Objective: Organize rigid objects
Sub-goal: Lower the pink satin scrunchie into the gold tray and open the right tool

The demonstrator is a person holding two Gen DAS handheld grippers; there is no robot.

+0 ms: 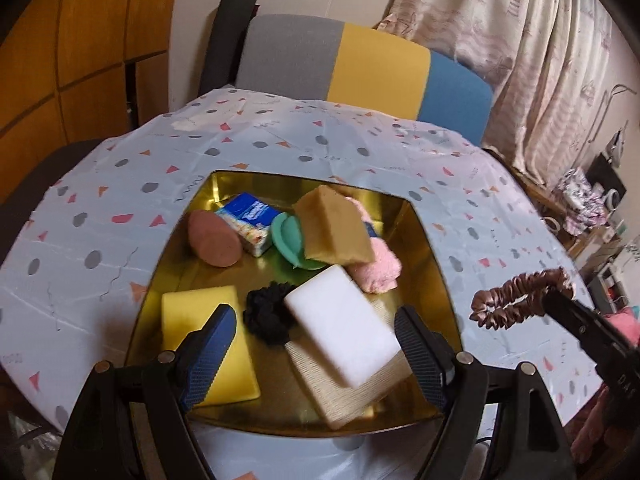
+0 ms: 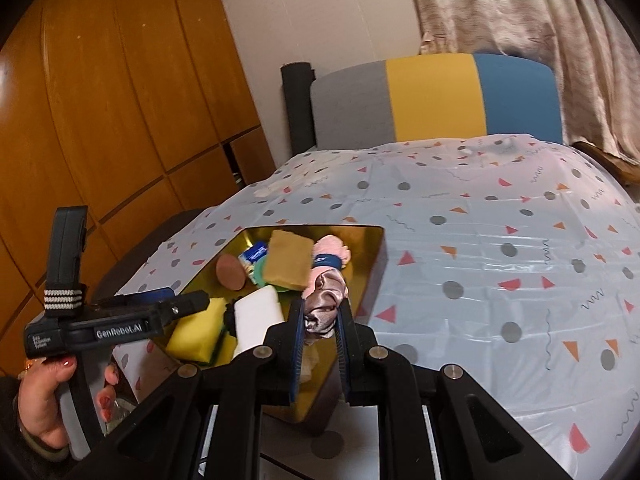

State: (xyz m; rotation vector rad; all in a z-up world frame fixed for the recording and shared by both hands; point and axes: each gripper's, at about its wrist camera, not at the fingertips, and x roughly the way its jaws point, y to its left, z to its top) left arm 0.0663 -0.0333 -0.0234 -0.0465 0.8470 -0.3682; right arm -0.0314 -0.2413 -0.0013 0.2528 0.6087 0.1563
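Scrunchie (image 2: 325, 295), shiny satin and all ruched up, is pinched tight in the right hand-held gripper (image 2: 320, 320) just above the gold tray's (image 2: 372, 276) right edge. Left hand-held gripper (image 1: 312, 336) hangs wide open over the tray with nothing in it. Below it: smooth white block (image 1: 344, 324), yellow sponge (image 1: 188, 312), fuzzy black scrunchie (image 1: 266, 312), tan sponge (image 1: 334, 228). Tray sits on a desk (image 2: 500, 264) under a glossy confetti-print cover, striped chair (image 2: 432, 96) and curtains (image 2: 520, 8) behind.
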